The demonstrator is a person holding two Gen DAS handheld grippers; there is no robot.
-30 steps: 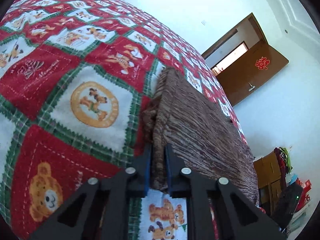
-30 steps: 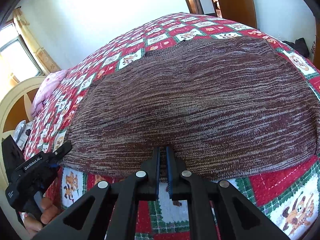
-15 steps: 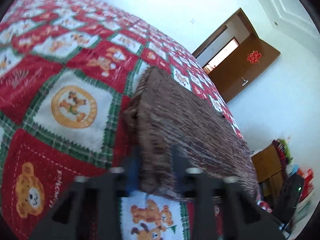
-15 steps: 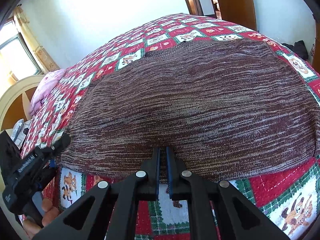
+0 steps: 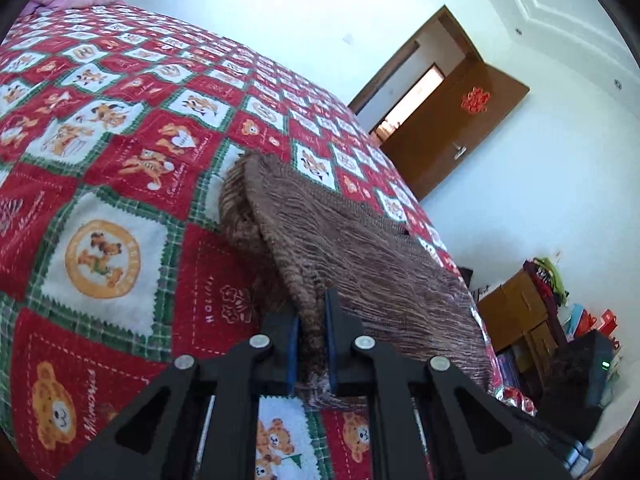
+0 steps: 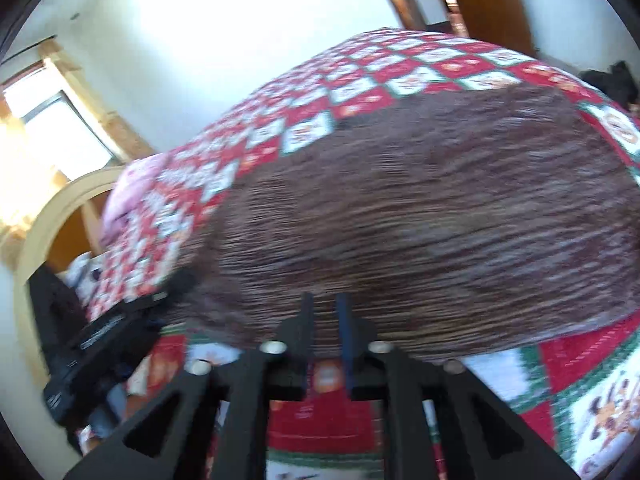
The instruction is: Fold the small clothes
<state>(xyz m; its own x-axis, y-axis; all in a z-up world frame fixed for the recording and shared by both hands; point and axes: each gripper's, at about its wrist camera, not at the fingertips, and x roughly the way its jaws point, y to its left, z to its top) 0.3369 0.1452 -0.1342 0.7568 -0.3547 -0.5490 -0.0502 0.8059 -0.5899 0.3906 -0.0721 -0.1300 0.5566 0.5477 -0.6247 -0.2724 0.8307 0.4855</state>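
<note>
We are pinching the brown knit garment (image 5: 360, 248) on the bed (image 5: 120, 168) in the left tongs (image 5: 312, 340) while the right tongs (image 6: 325, 320) are opening off its hem — folding barely begun, most folds remaining.

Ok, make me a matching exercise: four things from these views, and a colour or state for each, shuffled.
Things:
1. knit
2. quilt
3. left gripper
4. door

States:
A. stands open
B. red, green and white patchwork
C. brown, spread on the bed
D. clamped on a fabric edge

Pairs: 1-C, 2-B, 3-D, 4-A
</note>
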